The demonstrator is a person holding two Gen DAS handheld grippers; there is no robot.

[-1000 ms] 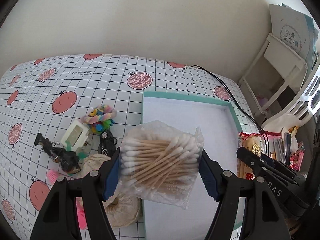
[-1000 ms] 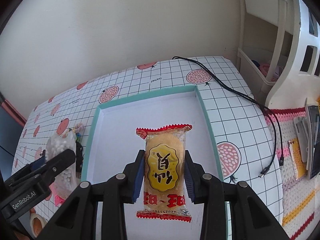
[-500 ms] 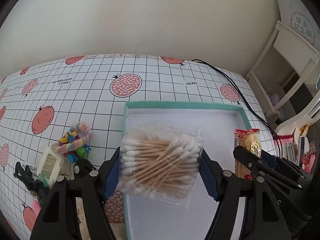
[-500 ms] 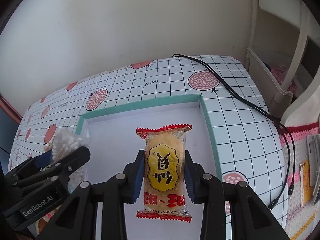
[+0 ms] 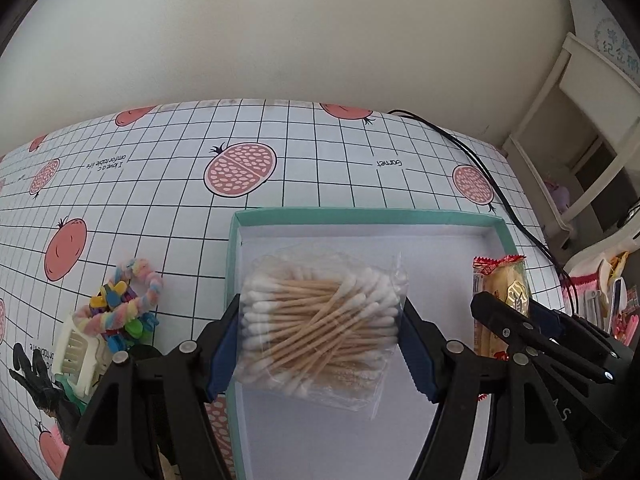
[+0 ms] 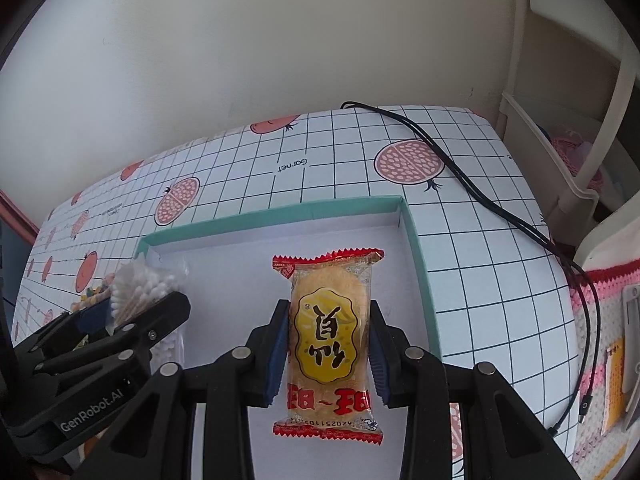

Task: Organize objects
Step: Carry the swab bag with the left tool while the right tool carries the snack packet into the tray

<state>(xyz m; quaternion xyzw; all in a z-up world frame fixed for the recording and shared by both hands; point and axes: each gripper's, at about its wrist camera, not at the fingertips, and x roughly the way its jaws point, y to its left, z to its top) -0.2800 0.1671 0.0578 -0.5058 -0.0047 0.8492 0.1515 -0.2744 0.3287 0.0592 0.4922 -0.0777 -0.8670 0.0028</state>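
teal-rimmed tray [image 5: 400,216] sits empty — left gripper [image 5: 322,346] clamps the cotton swabs [image 5: 320,316], right gripper [image 6: 330,354] the rice cracker [image 6: 329,320]; trinkets [image 5: 120,308] remain outside.

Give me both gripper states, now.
Left gripper: closed on the bag of cotton swabs.
Right gripper: closed on the snack packet.

Landmark: teal-rimmed tray [image 5: 505,232]
Left gripper [image 5: 322,336]: moved from over the tray's left rim and the worktop clutter to above the tray's inside, near its left wall
Cotton swab bag [image 5: 320,328]: carried along, now almost wholly over the tray's white floor
Right gripper [image 6: 329,344]: advanced toward the tray's far wall
Snack packet [image 6: 330,340]: nearer the tray's far right corner
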